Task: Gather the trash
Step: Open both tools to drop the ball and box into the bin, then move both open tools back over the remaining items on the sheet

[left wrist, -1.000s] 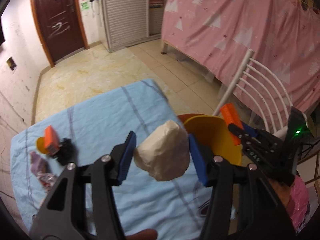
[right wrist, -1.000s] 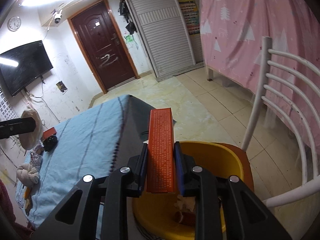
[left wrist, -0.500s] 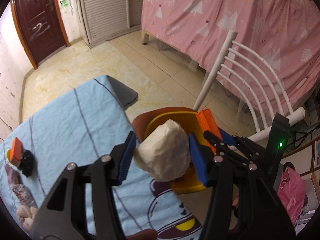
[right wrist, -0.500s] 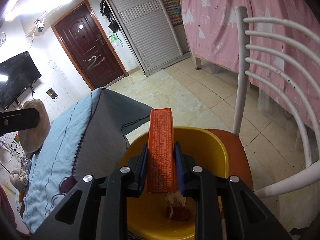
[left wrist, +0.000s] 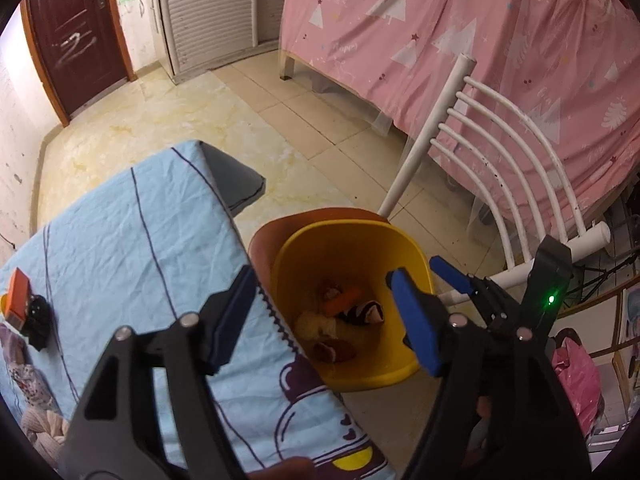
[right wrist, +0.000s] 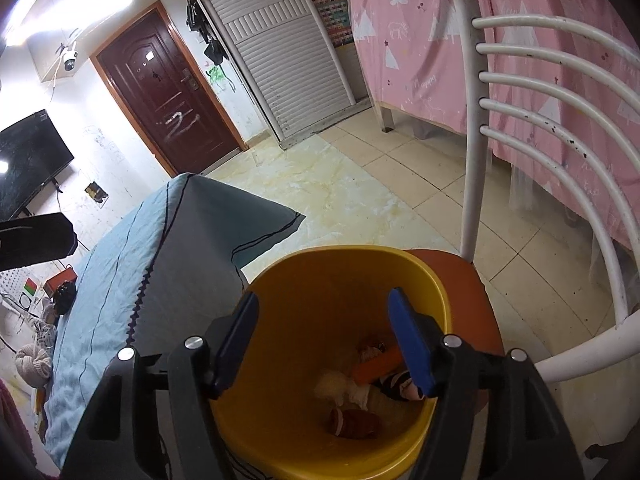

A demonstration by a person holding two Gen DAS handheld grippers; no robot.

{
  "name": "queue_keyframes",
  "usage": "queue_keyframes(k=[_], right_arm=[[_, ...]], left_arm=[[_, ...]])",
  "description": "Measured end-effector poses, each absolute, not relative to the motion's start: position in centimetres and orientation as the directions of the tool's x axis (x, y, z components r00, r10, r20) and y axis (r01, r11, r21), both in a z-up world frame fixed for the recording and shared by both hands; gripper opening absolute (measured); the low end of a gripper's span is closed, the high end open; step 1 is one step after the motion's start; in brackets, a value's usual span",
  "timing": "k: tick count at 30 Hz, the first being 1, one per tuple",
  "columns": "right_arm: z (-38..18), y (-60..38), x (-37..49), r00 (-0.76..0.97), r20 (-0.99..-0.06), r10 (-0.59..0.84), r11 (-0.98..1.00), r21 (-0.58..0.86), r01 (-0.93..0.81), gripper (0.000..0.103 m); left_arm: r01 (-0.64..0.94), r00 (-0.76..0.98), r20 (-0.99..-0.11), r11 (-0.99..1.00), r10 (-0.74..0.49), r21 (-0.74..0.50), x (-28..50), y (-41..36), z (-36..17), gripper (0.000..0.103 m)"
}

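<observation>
A yellow bin (left wrist: 416, 256) (right wrist: 280, 292) stands on a brown chair seat (right wrist: 464, 280) beside the table. It holds an orange box (left wrist: 342, 300) (right wrist: 376, 366), a cream paper wad (left wrist: 312, 326) (right wrist: 344, 390) and other scraps. My left gripper (left wrist: 324, 320) is open and empty above the bin's near edge. My right gripper (right wrist: 322, 342) is open and empty right over the bin; it also shows in the left wrist view (left wrist: 452, 280). More trash lies on the table: an orange box (left wrist: 18, 296) and a black scrap (left wrist: 38, 320).
The table wears a light blue cloth (left wrist: 132, 248) (right wrist: 108, 280). The white chair back (left wrist: 500, 168) (right wrist: 520, 120) rises right of the bin. A pink curtain (left wrist: 480, 48), a tiled floor (left wrist: 180, 120) and a dark door (right wrist: 164, 92) lie beyond.
Both grippers opened over the bin. The cream wad dropped from the left one and the orange box from the right one; both now lie in the bin.
</observation>
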State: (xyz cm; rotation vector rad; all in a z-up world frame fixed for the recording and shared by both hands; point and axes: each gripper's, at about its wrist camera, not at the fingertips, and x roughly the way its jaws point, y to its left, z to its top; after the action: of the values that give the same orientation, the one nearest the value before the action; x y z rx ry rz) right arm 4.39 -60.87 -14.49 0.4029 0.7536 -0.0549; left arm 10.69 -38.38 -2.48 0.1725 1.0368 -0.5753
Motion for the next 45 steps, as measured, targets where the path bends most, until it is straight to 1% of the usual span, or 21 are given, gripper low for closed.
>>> queue_keyframes(k=[10, 13, 18, 20, 21, 28, 36, 45], right_arm=[[-11.7, -58.5, 5.0, 0.747, -0.658, 0.094, 0.939, 0.308, 0.154, 0.062], [-10.4, -57.0, 5.4, 0.756, -0.648, 0.097, 0.949, 0.29, 0.126, 0.063], [-8.6, -54.2, 6.4, 0.765, -0.635, 0.109, 0.963, 0.258, 0.078, 0.068], [-7.9, -52.9, 6.9, 0.766, -0.632, 0.116, 0.967, 0.248, 0.057, 0.069], [-7.7, -52.4, 7.1, 0.767, -0.631, 0.12, 0.969, 0.243, 0.049, 0.069], [-6.3, -47.6, 9.0, 0.761, -0.629, 0.16, 0.976, 0.214, -0.029, 0.071], [-5.3, -41.5, 10.9, 0.74, -0.64, 0.207, 0.977, 0.173, -0.124, 0.073], [-5.2, -36.4, 11.0, 0.713, -0.651, 0.262, 0.964, 0.144, -0.222, 0.074]], left_arm=[[0.512, 0.4, -0.827, 0.845, -0.396, -0.157, 10.5, -35.5, -0.4, 0.067], [0.499, 0.411, -0.817, 0.85, -0.405, -0.171, 10.8, -34.1, 0.4, 0.067], [0.466, 0.439, -0.803, 0.866, -0.403, -0.181, 11.0, -30.9, 1.5, 0.068], [0.45, 0.458, -0.795, 0.875, -0.397, -0.178, 11.2, -29.3, 2.0, 0.074], [0.443, 0.467, -0.791, 0.879, -0.394, -0.176, 11.2, -28.7, 2.2, 0.074], [0.38, 0.521, -0.778, 0.912, -0.35, -0.156, 12.1, -23.0, 3.3, 0.075], [0.278, 0.569, -0.776, 0.952, -0.272, -0.13, 13.6, -15.8, 3.6, 0.075], [0.172, 0.603, -0.773, 0.979, -0.196, -0.113, 14.7, -8.7, 3.9, 0.075]])
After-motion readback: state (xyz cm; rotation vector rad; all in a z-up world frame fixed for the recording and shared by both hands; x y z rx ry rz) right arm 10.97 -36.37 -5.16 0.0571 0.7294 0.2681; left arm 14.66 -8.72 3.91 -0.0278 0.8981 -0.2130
